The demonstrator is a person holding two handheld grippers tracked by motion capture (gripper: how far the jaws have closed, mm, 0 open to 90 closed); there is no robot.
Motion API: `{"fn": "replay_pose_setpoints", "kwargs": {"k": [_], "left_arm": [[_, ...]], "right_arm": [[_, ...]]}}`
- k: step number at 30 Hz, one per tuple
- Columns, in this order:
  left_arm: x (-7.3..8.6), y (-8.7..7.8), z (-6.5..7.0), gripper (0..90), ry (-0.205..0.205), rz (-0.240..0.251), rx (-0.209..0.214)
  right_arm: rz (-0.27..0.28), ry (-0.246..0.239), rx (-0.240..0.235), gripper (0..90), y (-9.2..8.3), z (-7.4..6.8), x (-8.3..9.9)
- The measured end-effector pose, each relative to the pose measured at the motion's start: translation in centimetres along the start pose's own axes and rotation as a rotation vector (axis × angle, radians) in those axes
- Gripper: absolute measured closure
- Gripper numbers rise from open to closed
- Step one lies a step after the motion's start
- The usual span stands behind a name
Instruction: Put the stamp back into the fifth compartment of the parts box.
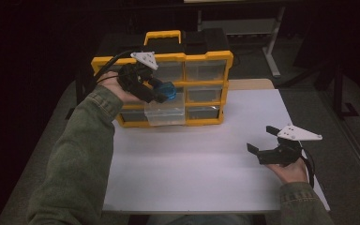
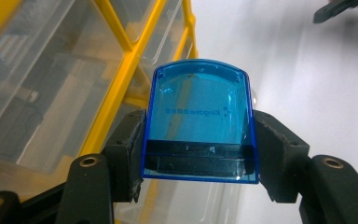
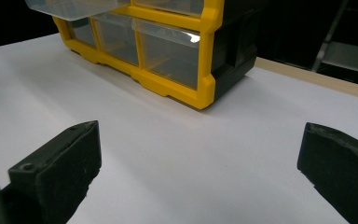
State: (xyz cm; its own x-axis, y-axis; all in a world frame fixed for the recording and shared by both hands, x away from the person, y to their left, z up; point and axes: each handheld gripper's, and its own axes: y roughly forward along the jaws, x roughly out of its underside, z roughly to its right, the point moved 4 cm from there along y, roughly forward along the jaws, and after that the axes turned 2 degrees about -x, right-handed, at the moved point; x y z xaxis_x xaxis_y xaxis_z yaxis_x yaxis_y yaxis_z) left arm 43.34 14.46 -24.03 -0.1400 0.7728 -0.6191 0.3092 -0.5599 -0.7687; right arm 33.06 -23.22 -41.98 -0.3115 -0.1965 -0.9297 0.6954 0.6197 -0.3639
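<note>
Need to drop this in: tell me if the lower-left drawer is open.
Open: the clear drawer juts out from the yellow cabinet.

Dim room, one bright worktop

From my seat the high view is dark and grainy around the pale worktop. Beyond my right fingers, glare sits on a clear drawer; the fingers themselves are soft. Between my left fingers the blue box is sharp, background blurred.
</note>
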Motion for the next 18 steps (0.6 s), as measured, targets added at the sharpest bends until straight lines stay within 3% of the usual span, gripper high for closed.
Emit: {"fn": "replay_pose_setpoints", "kwargs": {"k": [18], "left_arm": [[1.0, 1.8, -0.4, 40.1, -0.004, -0.085, -0.044]], "right_arm": [[-0.001, -0.001, 0.001, 0.0, -0.1, 0.0, 0.0]]}}
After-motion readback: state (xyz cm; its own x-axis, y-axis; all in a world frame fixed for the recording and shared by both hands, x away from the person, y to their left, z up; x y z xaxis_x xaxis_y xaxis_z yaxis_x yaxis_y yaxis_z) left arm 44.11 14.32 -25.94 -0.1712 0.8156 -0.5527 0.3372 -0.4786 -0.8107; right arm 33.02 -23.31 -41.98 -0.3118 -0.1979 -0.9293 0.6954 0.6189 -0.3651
